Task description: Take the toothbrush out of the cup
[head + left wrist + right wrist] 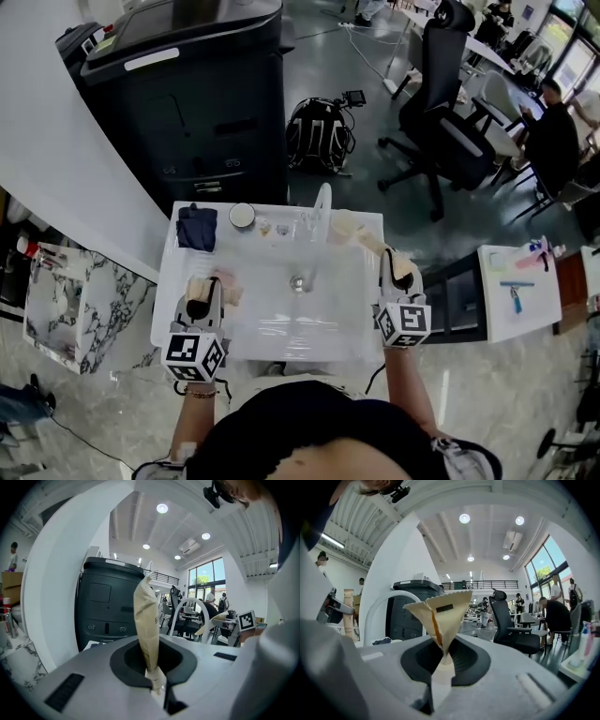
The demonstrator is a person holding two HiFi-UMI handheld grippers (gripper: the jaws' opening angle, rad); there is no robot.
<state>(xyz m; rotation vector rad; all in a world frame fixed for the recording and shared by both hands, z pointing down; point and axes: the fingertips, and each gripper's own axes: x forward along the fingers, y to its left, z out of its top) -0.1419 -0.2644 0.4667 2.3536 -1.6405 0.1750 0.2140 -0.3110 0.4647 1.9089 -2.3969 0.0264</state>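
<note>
White washbasin (272,336), seen from the head view: the bowl is bare round the drain (298,281), leaving open room across its middle.
- Back ledge: a dark folded cloth (197,228) lies at the left corner. A round white-rimmed cup (242,215) sits just beside it, and an arched white faucet (322,208) stands at centre.
- Surroundings: a black cabinet (187,94) stands close behind the ledge. A marble top (70,300) lies to the basin's left and dark floor (441,272) to its right.

Left gripper (201,286): over the basin's left rim, jaws clenched on a beige paper packet (146,620).

Right gripper (397,265): over the right rim, well apart from the left. Its jaws are clenched on a beige paper scrap (440,613), triangular with a zigzag top edge.

Views compared: only the head view shows the basin, the cup and the spacing of the grippers. Only the gripper views show what each pair of jaws pinches. The left gripper view also shows the right gripper beyond the faucet.

Toothbrush: it cannot be made out in any view, and the cup's inside is too small to read.

Packet: it stands on end out of the left jaws, long axis upright, with its upper end leaning slightly left.
</note>
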